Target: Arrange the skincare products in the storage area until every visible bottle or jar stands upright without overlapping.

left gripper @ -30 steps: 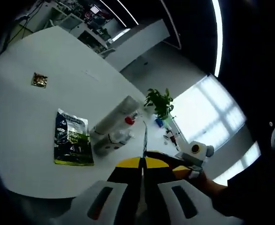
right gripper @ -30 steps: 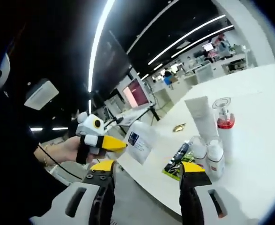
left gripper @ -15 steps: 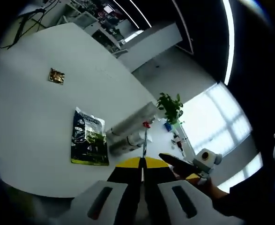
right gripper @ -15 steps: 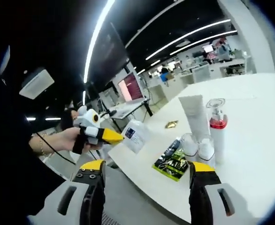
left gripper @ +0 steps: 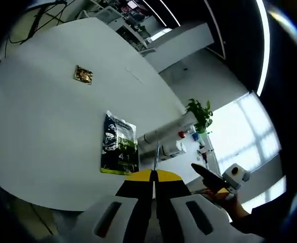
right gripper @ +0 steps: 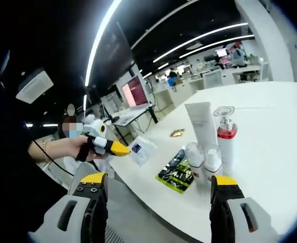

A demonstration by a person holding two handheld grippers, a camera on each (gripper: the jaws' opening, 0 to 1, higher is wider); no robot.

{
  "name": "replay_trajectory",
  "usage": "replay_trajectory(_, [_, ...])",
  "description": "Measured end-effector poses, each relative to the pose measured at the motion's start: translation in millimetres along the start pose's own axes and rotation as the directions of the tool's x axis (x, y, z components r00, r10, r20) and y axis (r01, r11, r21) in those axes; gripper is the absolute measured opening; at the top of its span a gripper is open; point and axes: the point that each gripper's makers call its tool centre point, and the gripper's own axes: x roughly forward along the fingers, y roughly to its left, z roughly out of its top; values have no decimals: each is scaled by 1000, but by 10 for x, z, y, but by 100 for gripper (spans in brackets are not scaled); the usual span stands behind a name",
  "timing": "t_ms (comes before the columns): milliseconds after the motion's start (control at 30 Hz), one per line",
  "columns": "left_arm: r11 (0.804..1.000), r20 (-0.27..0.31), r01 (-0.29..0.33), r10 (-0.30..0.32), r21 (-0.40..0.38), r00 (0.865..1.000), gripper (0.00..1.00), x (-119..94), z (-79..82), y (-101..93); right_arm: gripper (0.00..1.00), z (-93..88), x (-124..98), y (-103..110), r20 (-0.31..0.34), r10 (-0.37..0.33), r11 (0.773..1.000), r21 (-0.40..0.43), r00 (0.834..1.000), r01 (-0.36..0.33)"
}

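**Sachet carried toward the tabletop edge; products stand grouped**

**Change.** In the right gripper view the left claw point(right gripper: 119, 148), seen from the side in the person's hand point(right gripper: 82, 148), is pressed shut on a thin white sachet point(right gripper: 142, 150). Over the last second it has dropped lower and nearer the rim of the white tabletop point(right gripper: 269, 136). The left gripper view has swung too, so the tabletop point(left gripper: 42, 111) now takes more of the picture; that is camera motion, not the items moving. In that view the sachet shows only as a thin edge point(left gripper: 156, 155) rising from the pressed-together yellow tips point(left gripper: 154, 178).

**Meaning for the task.** Judged from this, the sachet is being brought in to join the group and has not yet been set down.

**Right claw.** The right claw point(right gripper: 158, 183) is spread wide and holds nothing; in the left gripper view it appears as a dark tip point(left gripper: 209, 178).

**Items on the tabletop.**
- White tube point(right gripper: 201, 123), upright.
- Pump bottle with red band point(right gripper: 225, 139), upright, just beside the tube.
- Two small white bottles point(right gripper: 203, 163), upright in front, close together; touching or not, cannot tell.
- Dark green packet point(right gripper: 177, 171), lying flat near the edge.
- Small gold wrapper point(right gripper: 177, 133), lying apart.

**Writing.** The sachet bears a dark blue label patch; the packet has pale print. Neither can be read.
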Motion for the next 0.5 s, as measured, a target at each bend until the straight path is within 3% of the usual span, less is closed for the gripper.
replay_trajectory(500, [993,-27,-95,94,-66,995,0,66,61,524,99,-3,-124,-152,-8,-53,999,4,999,53])
